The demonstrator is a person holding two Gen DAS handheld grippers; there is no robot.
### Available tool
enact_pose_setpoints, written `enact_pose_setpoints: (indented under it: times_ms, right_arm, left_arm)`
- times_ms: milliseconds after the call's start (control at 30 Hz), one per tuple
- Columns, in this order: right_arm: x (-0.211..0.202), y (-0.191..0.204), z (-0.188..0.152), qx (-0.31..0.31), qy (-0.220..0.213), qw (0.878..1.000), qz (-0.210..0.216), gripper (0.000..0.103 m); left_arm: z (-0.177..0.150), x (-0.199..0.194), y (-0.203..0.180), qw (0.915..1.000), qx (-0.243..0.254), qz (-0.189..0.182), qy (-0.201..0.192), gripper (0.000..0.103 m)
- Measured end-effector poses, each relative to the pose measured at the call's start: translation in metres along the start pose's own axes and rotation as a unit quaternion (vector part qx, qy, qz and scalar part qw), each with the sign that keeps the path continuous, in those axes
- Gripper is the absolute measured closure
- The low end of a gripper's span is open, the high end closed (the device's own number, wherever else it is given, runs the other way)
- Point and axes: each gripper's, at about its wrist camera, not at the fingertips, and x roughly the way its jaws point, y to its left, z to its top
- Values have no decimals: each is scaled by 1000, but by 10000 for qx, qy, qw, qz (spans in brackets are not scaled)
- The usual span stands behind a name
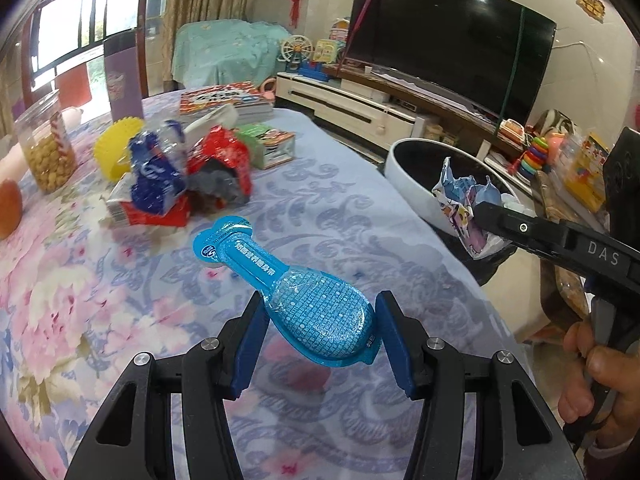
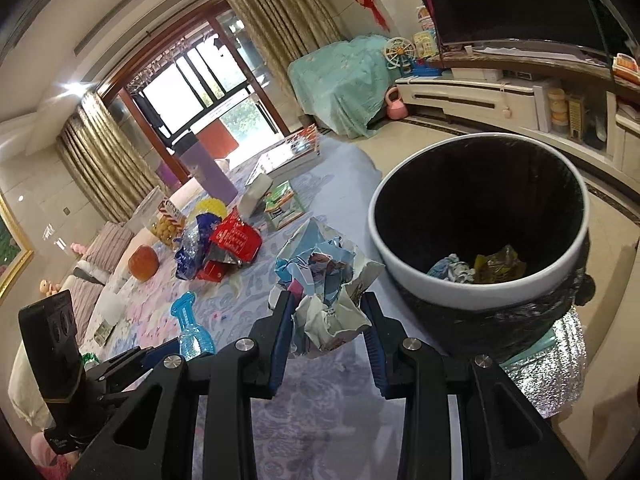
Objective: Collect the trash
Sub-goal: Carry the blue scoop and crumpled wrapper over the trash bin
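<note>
My left gripper [image 1: 320, 308] is shut on a blue spoon-shaped plastic wrapper [image 1: 280, 284] and holds it above the flowered tablecloth; the wrapper also shows in the right wrist view [image 2: 192, 328]. My right gripper [image 2: 326, 308] is shut on a crumpled cartoon-print wrapper [image 2: 324, 280], held at the table edge just left of the white bin [image 2: 380, 240] with its black liner. The crumpled wrapper [image 1: 464, 204] and bin [image 1: 408, 176] also show in the left wrist view. Crumpled trash [image 2: 480, 268] lies in the bin's bottom.
A pile of red and blue wrappers [image 1: 188, 176] lies on the table [image 1: 340, 200], with a yellow holder [image 1: 116, 148], a snack jar [image 1: 44, 148], books [image 1: 228, 100], a green box [image 1: 272, 144] and an orange fruit [image 2: 144, 262]. A TV [image 1: 452, 40] stands beyond.
</note>
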Motion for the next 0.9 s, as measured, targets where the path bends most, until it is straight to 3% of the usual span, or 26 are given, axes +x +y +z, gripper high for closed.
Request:
enact_pose_setpoints:
  times_ms: [900]
  right_arm:
    - [-30, -65, 39, 223, -345, 9977, -533, 69]
  left_arm:
    - [61, 46, -65, 9964, 706, -459, -126, 50]
